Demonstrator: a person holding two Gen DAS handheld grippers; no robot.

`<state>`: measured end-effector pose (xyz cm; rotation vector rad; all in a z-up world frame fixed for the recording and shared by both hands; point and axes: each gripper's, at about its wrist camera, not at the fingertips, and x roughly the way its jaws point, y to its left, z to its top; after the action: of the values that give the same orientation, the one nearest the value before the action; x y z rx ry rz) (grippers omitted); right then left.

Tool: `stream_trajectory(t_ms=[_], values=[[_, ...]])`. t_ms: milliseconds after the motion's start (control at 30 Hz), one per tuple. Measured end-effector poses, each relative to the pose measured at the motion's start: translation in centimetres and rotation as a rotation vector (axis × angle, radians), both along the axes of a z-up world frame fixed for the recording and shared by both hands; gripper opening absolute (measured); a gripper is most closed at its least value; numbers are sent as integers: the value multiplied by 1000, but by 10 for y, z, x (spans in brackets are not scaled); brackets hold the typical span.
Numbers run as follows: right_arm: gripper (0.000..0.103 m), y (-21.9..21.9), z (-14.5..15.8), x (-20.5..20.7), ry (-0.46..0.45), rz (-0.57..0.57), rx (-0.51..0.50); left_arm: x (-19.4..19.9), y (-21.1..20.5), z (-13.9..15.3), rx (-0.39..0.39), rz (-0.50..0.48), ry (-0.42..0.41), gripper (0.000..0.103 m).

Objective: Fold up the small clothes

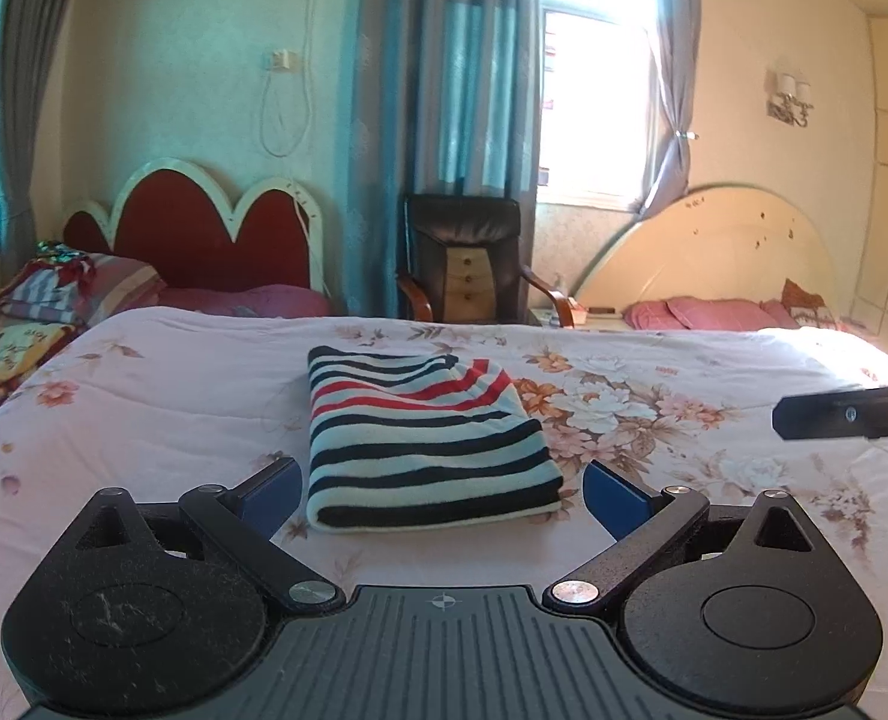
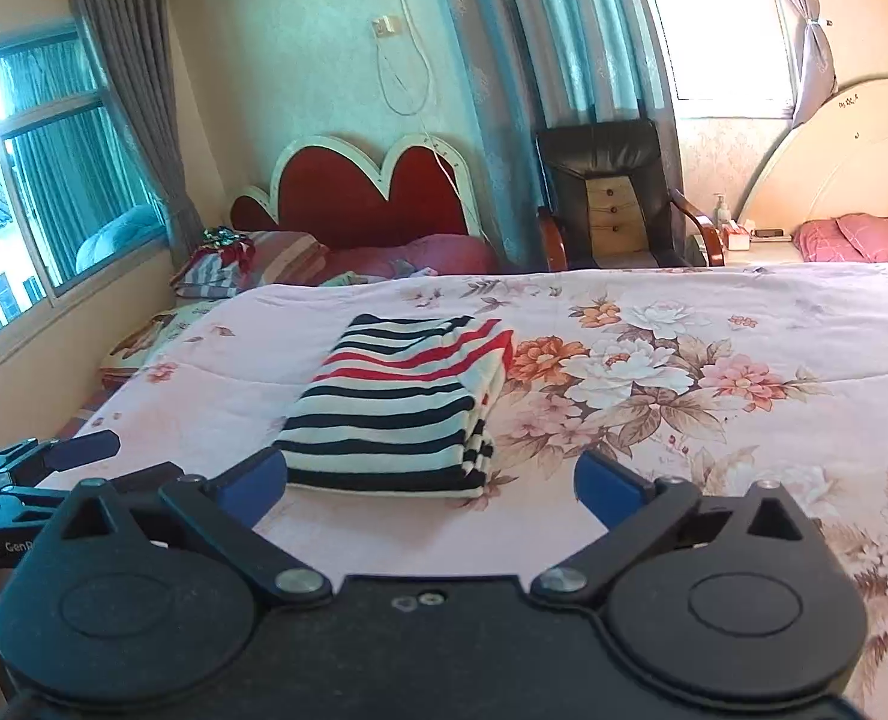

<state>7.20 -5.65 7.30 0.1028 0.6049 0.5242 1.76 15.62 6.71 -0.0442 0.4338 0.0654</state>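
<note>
A striped garment [image 1: 426, 438] is seen folded into a compact rectangle, lying flat on a pink floral quilt [image 1: 144, 408] that covers a wide bed. Its stripes are navy and white nearer the cameras, with red stripes toward its far end. All places below are given relative to this garment.

The left gripper [image 1: 441, 489] is held just short of the garment's near edge, raised off the quilt. Its jaws are spread wide, with one blue fingertip [image 1: 273, 495] to either side of the near edge; nothing is gripped or touched. The right gripper [image 2: 429, 480] is likewise held before the near edge, jaws spread fully apart and empty, its blue fingertips [image 2: 609, 495] clear of the cloth. In the left wrist view, a black finger of the right gripper is seen well to the right of the garment.

Beyond the garment, a red scalloped headboard [image 1: 204, 234] is seen to the left, and a black armchair [image 1: 462, 258] stands against curtains [image 1: 444, 66] straight behind. Pink pillows [image 1: 702, 315] lie far to the right, below a cream rounded headboard [image 1: 714, 252]. A heap of folded bedding [image 1: 48, 294] is stacked far to the left.
</note>
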Motion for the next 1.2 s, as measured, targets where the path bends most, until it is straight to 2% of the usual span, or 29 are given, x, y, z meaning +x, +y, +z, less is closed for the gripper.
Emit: stream_trajectory(t_ms=[167,333,533,700,867,1200], values=[[102,-4,10,-50,-12,-25,-26,-49,-12,12,-17,31,-12,99],[102,-7,9,-94,-6,-56,-85,-89,-25,14,22,41,2,103],[102,-9,10,-129,-22,-64,-138,-118,-32,13,19,55,11,103],[102,-14,15,-141,-34,-74,-127,-132,-32,15,-2,68,5,103],[102,-11,19,-149,-56,-76,-142,-140,-37,20,11,53,-7,103],[102,-7,17,-153,-66,-73,-157,-142,-36,24,2,52,-22,103]])
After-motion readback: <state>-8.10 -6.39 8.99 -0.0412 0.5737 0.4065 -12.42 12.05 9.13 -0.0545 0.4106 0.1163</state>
